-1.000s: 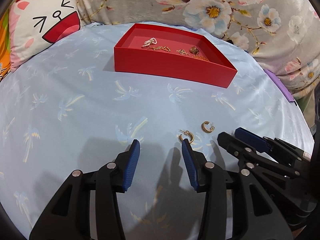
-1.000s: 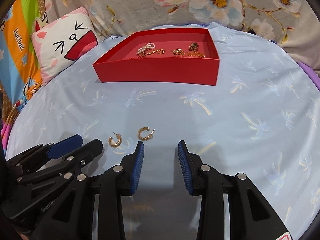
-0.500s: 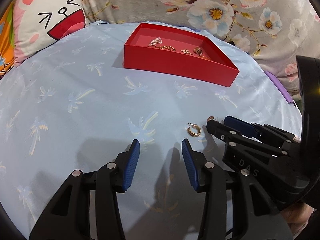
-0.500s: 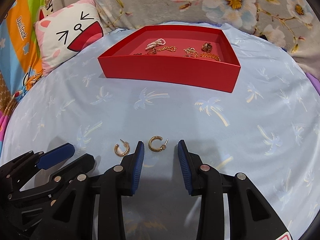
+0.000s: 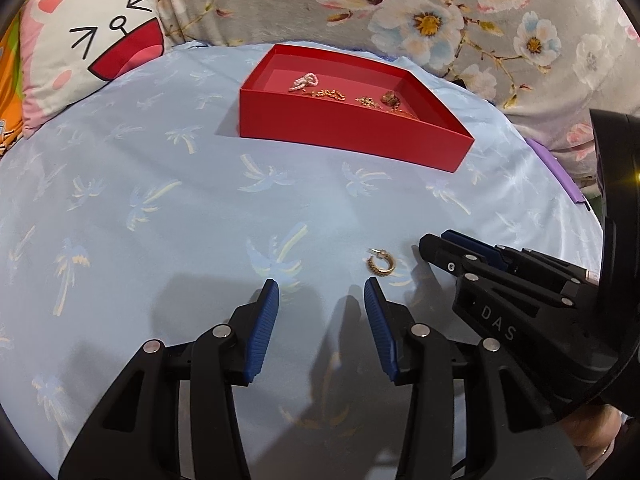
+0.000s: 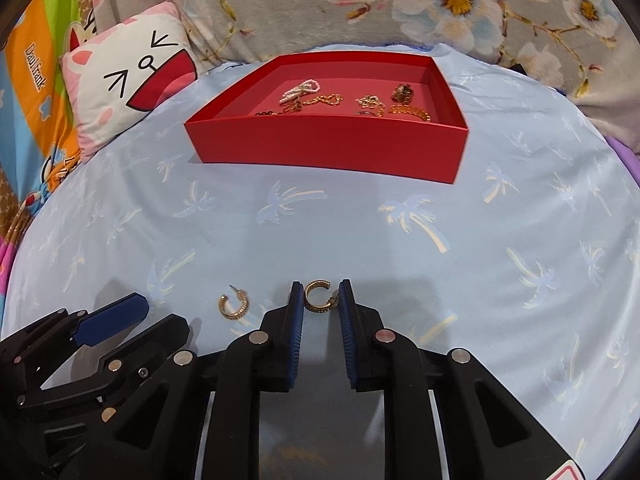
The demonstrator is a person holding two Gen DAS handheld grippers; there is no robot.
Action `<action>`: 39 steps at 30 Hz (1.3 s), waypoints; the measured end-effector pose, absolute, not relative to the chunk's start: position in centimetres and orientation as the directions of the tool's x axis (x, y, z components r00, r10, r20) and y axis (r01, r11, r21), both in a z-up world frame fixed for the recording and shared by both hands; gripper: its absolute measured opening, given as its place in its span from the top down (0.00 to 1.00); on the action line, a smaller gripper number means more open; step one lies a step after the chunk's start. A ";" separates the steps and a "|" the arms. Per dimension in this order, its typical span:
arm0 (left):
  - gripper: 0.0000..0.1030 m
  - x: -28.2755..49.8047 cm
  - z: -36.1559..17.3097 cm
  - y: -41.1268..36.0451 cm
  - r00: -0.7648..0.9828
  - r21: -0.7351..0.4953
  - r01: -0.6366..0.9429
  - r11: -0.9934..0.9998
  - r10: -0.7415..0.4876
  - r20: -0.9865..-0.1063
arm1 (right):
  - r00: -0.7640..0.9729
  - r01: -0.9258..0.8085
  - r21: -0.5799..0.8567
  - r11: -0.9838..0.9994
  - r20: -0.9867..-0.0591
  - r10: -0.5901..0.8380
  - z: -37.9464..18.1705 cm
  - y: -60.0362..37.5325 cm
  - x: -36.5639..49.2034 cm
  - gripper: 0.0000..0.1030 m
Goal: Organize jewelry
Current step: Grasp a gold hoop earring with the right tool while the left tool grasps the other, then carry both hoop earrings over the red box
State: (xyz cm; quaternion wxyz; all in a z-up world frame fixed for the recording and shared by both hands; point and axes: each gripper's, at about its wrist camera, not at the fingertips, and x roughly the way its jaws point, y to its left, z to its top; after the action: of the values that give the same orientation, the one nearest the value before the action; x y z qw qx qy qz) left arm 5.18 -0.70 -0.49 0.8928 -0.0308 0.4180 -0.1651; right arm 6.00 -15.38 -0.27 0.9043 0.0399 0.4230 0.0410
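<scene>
We see the right gripper (image 6: pixel 319 300) with jaws narrowed around one gold hoop earring (image 6: pixel 318 297), not clearly gripping; the other earring (image 5: pixel 381 265) lies just ahead of the left gripper's (image 5: pixel 320 304) spread jaws. Palm-print blue sheet (image 5: pixel 160 200); red tray (image 6: pixel 328 148) and floral fabric (image 6: pixel 400 8) beyond.

A pale blue cloth (image 6: pixel 360 240) printed with light blue and cream palm trees covers the surface. On it sits a bright red cardboard tray (image 6: pixel 328 148) with a pinker red floor, holding gold chains (image 6: pixel 324 101) and a white pearl piece (image 6: pixel 300 90). Two gold ribbed hoop earrings (image 6: pixel 234 306) (image 6: pixel 318 296) lie on the cloth. Each black plastic claw (image 6: pixel 320 312) (image 5: pixel 320 320) has ribbed blue pads (image 6: pixel 296 320). At eleven o'clock rests a white-and-pink cartoon-face cushion (image 6: pixel 132 80) with a red mouth; at twelve o'clock hangs grey fabric with white and pink flowers (image 6: pixel 460 0).
</scene>
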 end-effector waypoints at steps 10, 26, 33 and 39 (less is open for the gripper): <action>0.58 6.0 -0.2 -4.5 0.591 -0.154 0.331 0.931 -0.332 -0.735 | 0.651 0.061 0.132 0.989 -0.757 0.061 -0.3 -19.1 4.1 0.84; 0.65 6.5 -0.7 -5.2 0.605 -0.111 0.308 0.945 -0.285 -0.744 | 0.648 0.063 0.139 0.988 -0.759 0.065 -0.3 -19.2 4.1 0.83; 0.76 6.5 -0.8 -5.1 0.601 -0.119 0.313 0.942 -0.294 -0.743 | 0.648 0.063 0.139 0.988 -0.759 0.066 -0.3 -19.2 4.1 0.83; 0.84 6.6 -0.8 -4.8 0.594 -0.147 0.314 0.938 -0.315 -0.741 | 0.647 0.062 0.139 0.988 -0.759 0.066 -0.3 -19.2 4.1 0.83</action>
State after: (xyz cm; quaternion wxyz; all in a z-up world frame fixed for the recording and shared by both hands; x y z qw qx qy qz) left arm 6.57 -4.84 -0.85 0.8926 -0.0005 0.4150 -0.1761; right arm 4.10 -19.21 -0.25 0.9043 0.0764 0.4199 0.0010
